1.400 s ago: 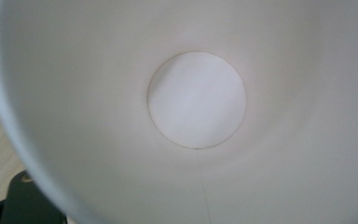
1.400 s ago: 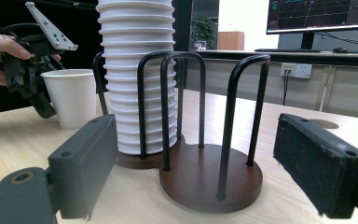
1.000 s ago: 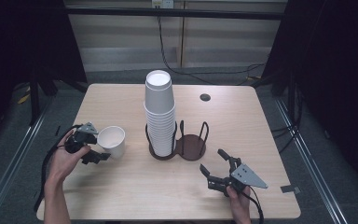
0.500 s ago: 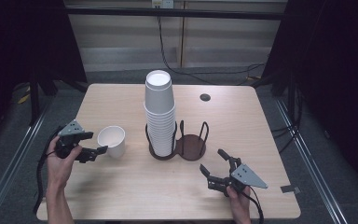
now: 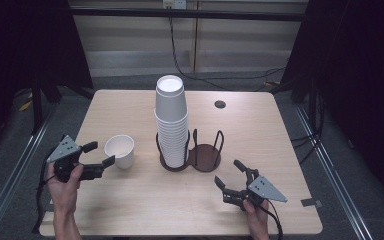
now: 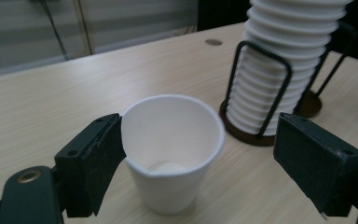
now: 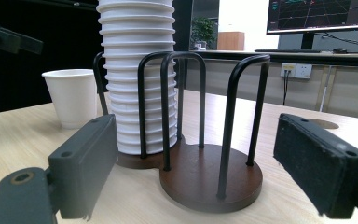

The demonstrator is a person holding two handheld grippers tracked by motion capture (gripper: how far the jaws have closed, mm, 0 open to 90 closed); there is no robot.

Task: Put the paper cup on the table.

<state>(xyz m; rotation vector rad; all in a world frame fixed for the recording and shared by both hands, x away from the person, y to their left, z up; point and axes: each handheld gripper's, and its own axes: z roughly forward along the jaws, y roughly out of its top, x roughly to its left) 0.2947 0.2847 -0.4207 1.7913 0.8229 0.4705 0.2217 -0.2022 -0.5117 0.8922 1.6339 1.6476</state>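
A single white paper cup (image 5: 120,150) stands upright on the wooden table (image 5: 130,205), left of a dark two-ring cup holder (image 5: 205,156). The holder's left ring carries a tall stack of white cups (image 5: 171,117); its right ring is empty. My left gripper (image 5: 101,153) is open just left of the single cup. In the left gripper view that cup (image 6: 172,149) stands between the jaws, the left one close against its wall, the right one well apart. My right gripper (image 5: 228,173) is open and holds nothing, in front of the holder's empty ring (image 7: 209,179).
A round cable hole (image 5: 220,104) sits in the tabletop at the back right. A strip of tape (image 5: 310,202) lies near the right front corner. Dark curtains and metal floor rails flank the table.
My left gripper has drawn back slightly to the left of the cup and turned so its grey plate faces up. The cup and the right gripper have stayed put.
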